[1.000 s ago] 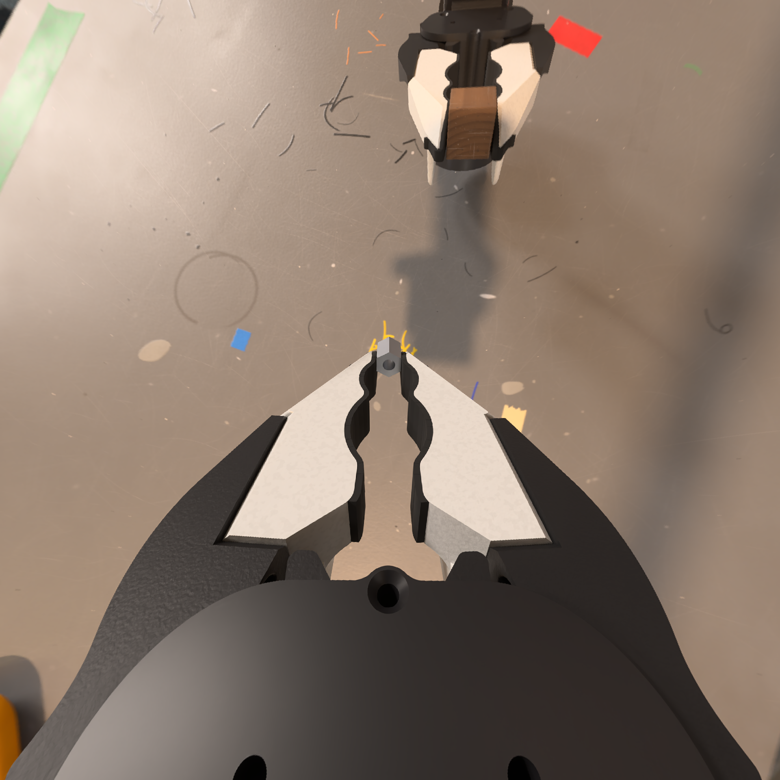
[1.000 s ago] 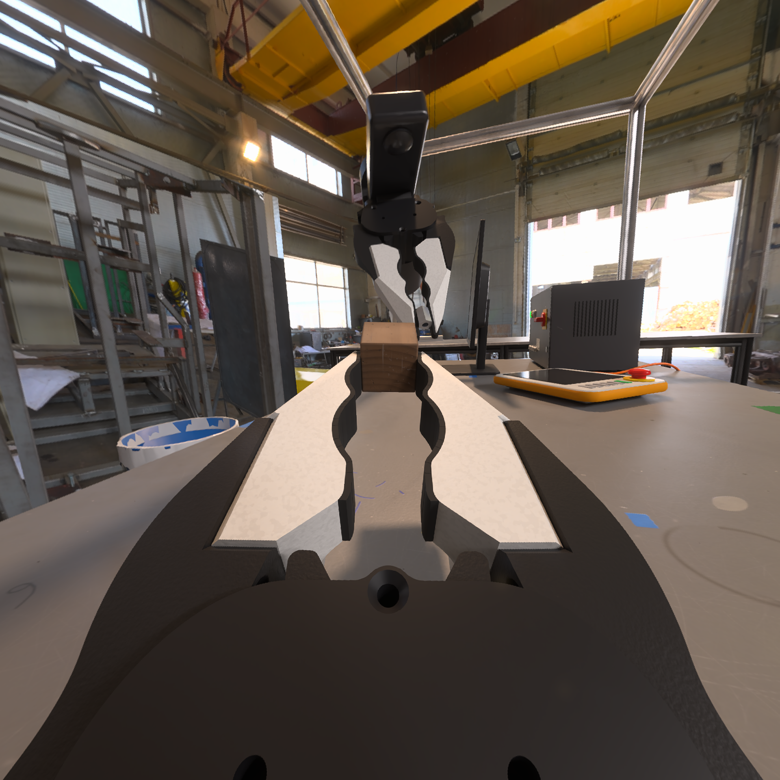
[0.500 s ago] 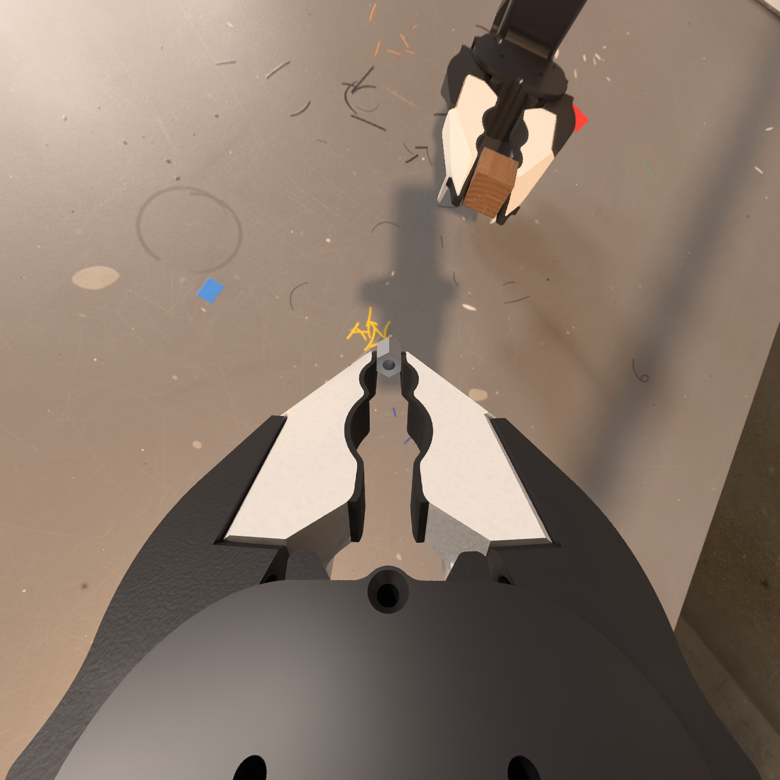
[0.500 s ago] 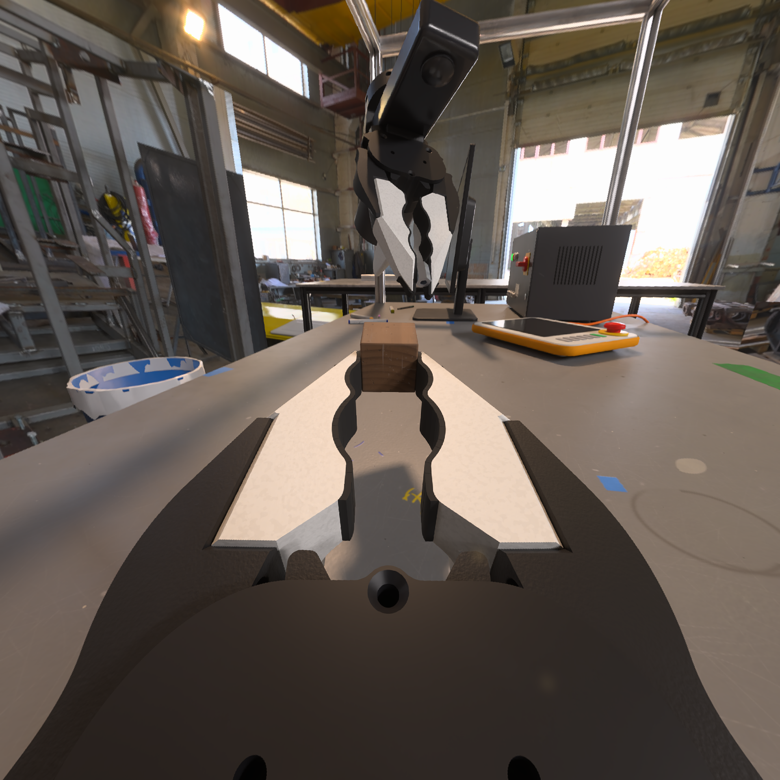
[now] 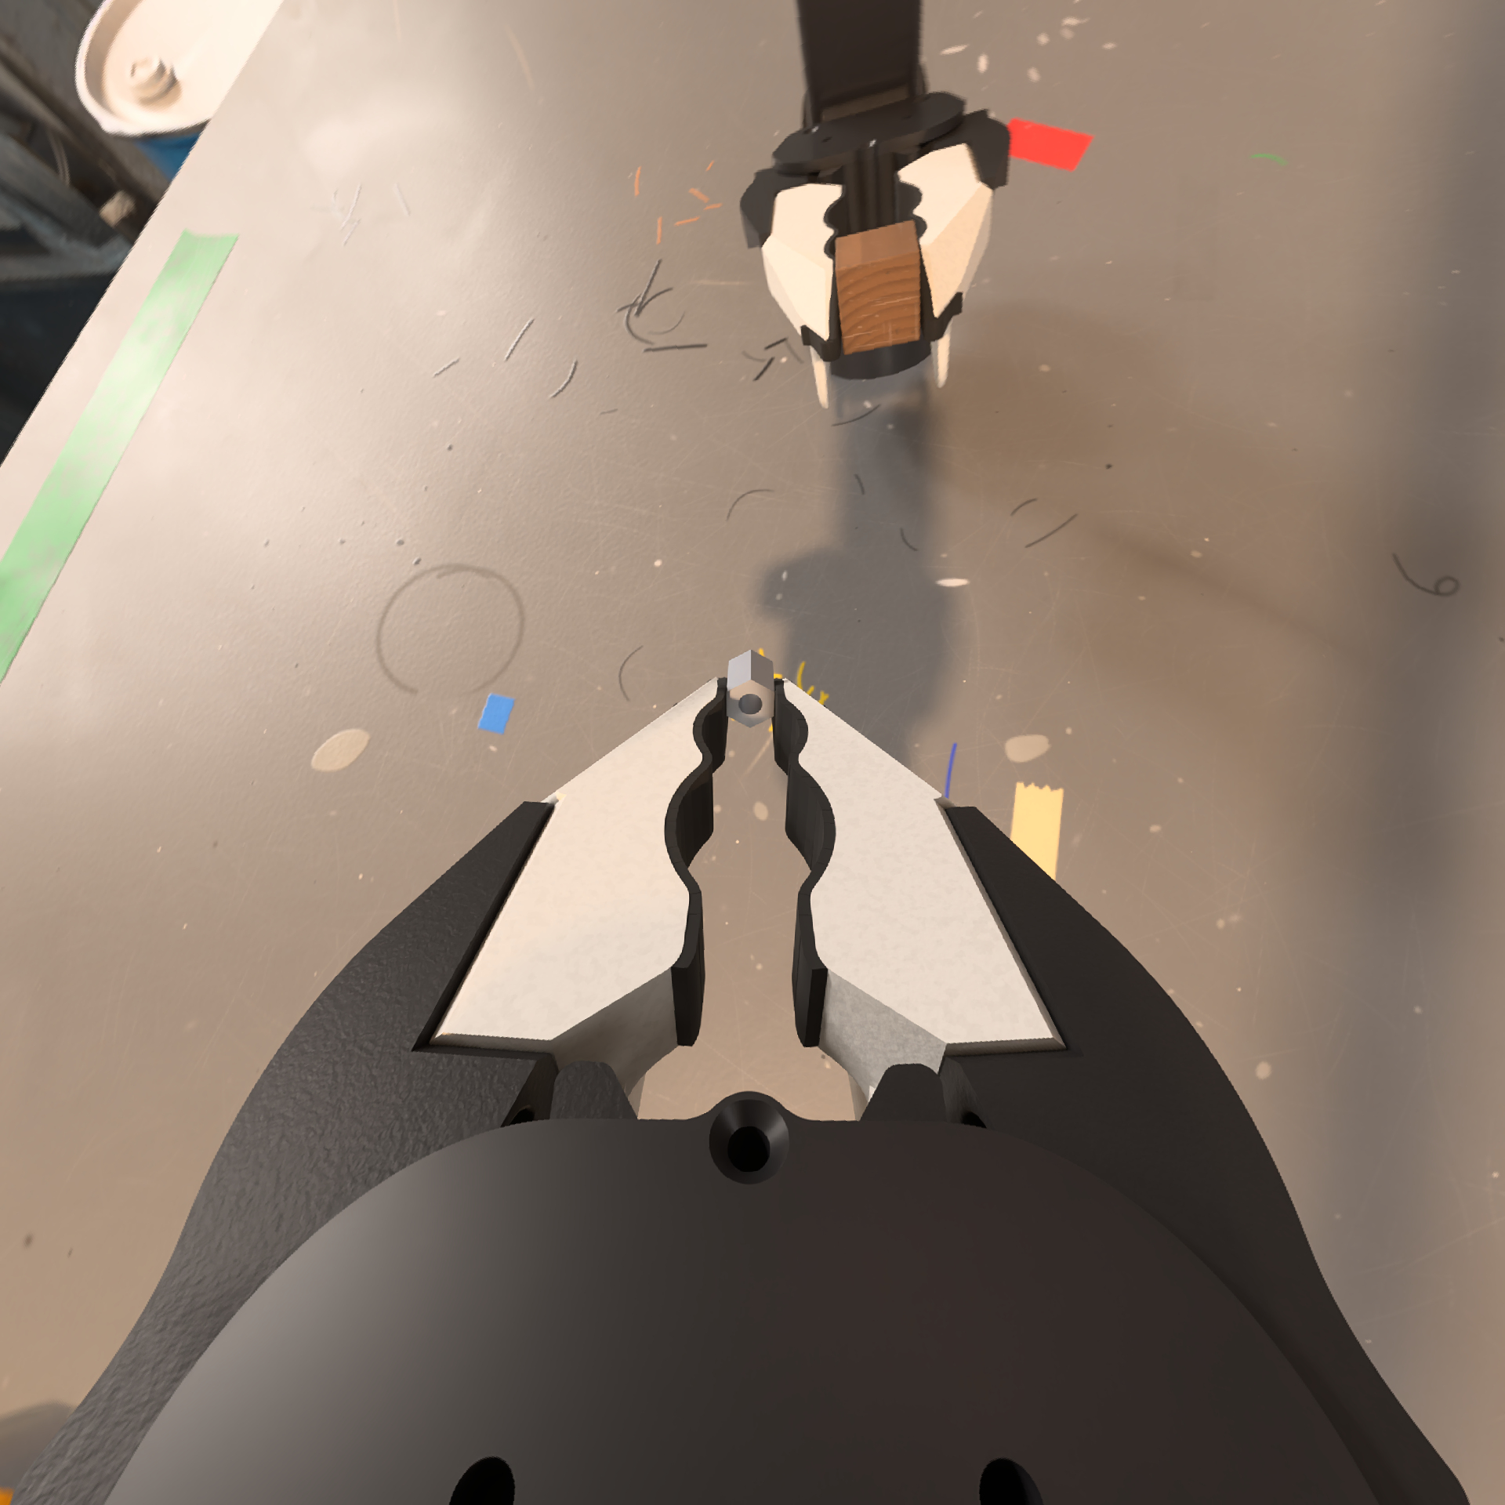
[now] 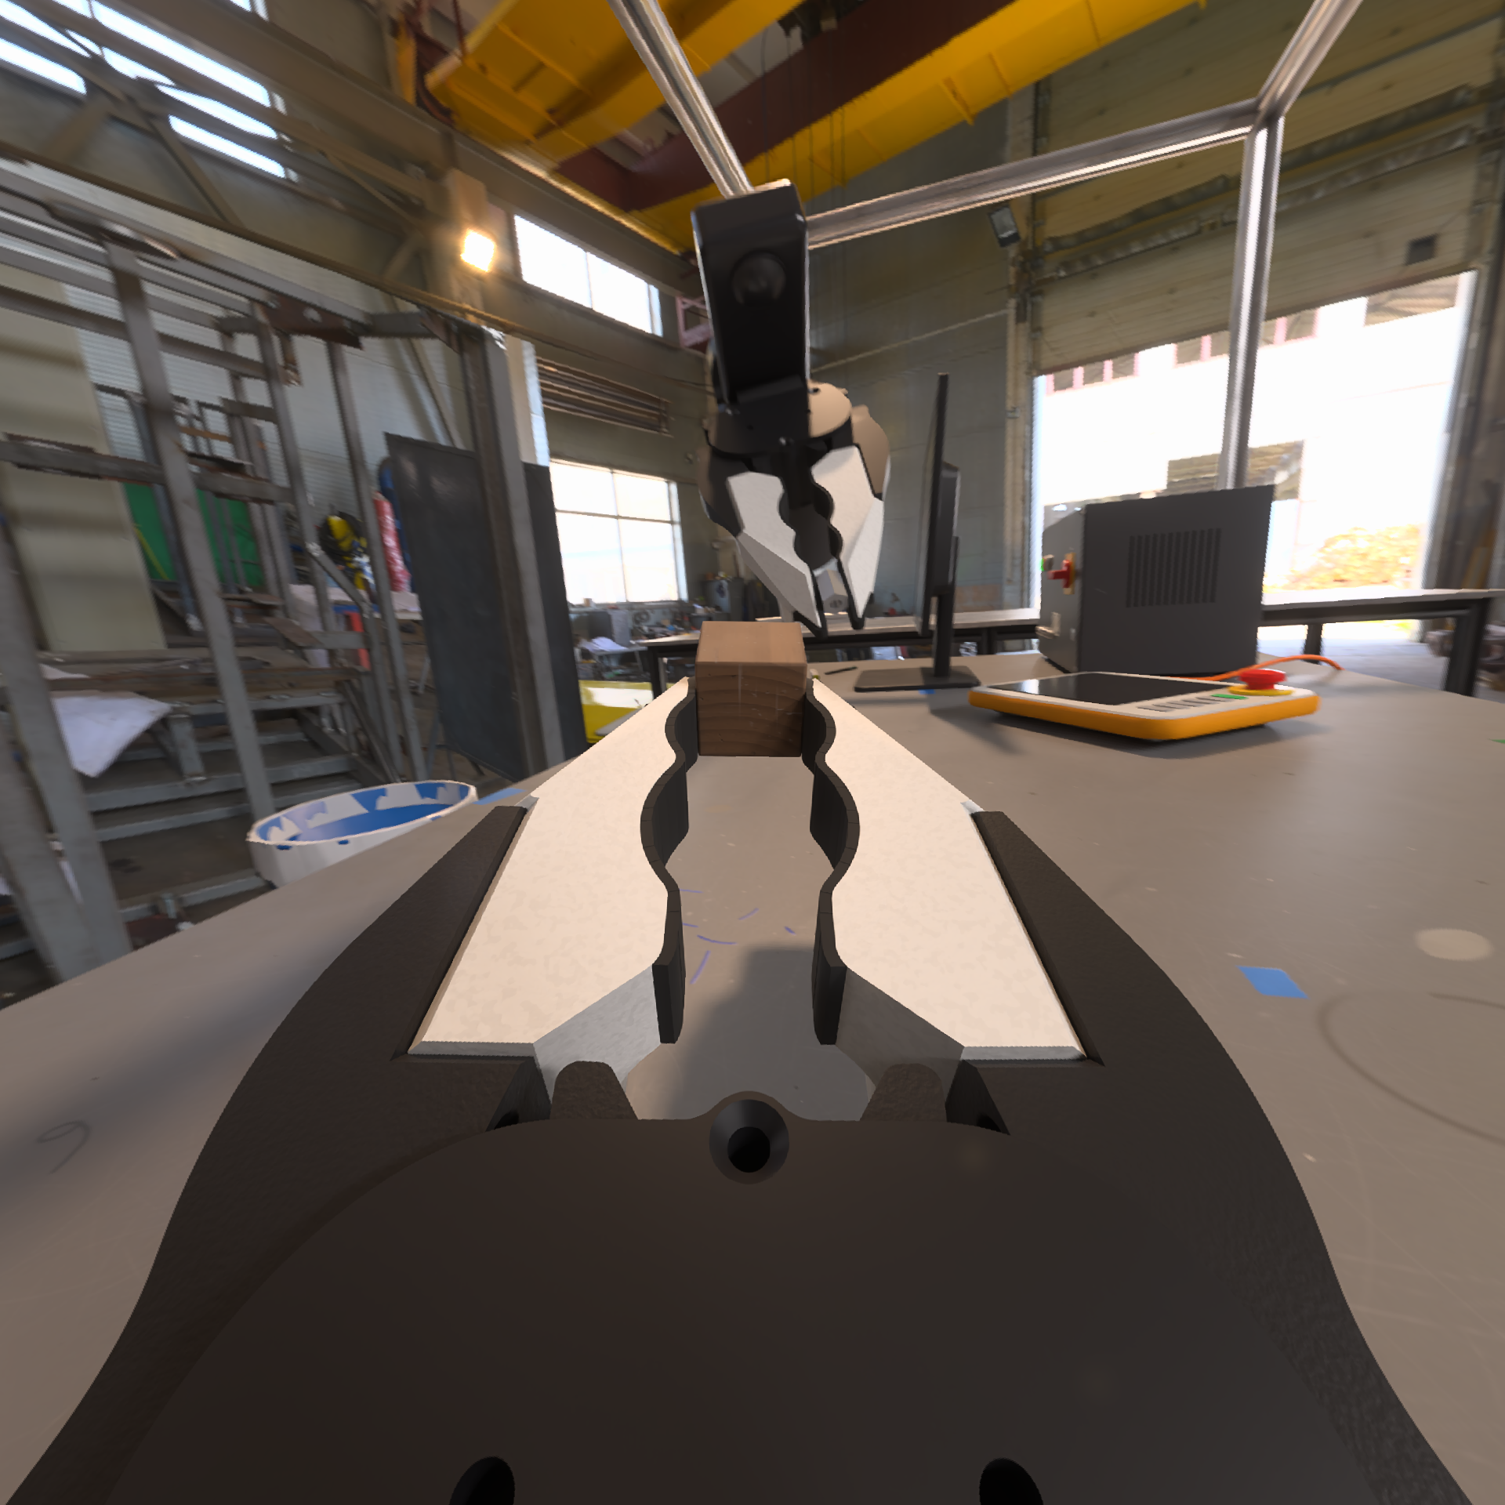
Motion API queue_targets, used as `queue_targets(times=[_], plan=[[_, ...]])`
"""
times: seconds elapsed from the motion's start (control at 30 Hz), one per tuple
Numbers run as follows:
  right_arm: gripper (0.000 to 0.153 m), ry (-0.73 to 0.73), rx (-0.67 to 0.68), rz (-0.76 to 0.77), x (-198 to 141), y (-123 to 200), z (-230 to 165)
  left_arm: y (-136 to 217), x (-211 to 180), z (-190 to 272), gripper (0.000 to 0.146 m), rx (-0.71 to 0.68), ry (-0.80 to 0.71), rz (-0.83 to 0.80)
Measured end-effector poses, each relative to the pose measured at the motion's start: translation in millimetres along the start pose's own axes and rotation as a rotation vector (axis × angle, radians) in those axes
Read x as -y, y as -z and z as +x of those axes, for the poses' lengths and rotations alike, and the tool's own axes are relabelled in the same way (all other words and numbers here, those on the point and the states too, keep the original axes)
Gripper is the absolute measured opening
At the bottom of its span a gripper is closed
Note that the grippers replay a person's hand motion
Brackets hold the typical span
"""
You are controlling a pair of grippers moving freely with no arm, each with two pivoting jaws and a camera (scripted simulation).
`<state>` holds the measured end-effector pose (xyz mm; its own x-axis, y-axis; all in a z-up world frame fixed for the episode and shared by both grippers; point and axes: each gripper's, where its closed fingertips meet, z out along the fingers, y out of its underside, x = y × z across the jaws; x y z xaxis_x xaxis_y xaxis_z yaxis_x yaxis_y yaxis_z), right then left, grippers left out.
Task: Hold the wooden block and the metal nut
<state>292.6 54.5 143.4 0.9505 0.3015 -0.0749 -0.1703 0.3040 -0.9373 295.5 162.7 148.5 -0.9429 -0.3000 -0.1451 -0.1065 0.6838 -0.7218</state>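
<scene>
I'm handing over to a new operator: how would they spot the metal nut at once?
Start in the left wrist view at the grey table, then follow the left gripper to the ends of its pale fingers. The metal nut is pinched between their tips: a tiny silver hexagon with a round hole, far smaller than the wooden block in the right gripper beyond.

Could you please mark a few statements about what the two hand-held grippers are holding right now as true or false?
1. The left hand-held gripper pinches the small grey hexagonal metal nut at its fingertips. True.
2. The brown wooden block lies on the grey table. False: the right hand-held gripper clamps it.
3. A yellow-edged flat pendant rests on the table. True.
4. The right hand-held gripper is open and empty. False: it is shut on the block.
</scene>
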Motion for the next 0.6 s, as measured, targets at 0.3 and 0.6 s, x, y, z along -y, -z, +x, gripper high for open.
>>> queue_targets(times=[0.3,0.6], plan=[[0.024,0.007,0.032,0.064,8,0,-4,-1,4,0,0.010,-0.002,0.016,0.103],[0.024,-0.027,0.057,0.120,12,-1,-6,5,13,1,0.010,0.067,0.026,0.251]])
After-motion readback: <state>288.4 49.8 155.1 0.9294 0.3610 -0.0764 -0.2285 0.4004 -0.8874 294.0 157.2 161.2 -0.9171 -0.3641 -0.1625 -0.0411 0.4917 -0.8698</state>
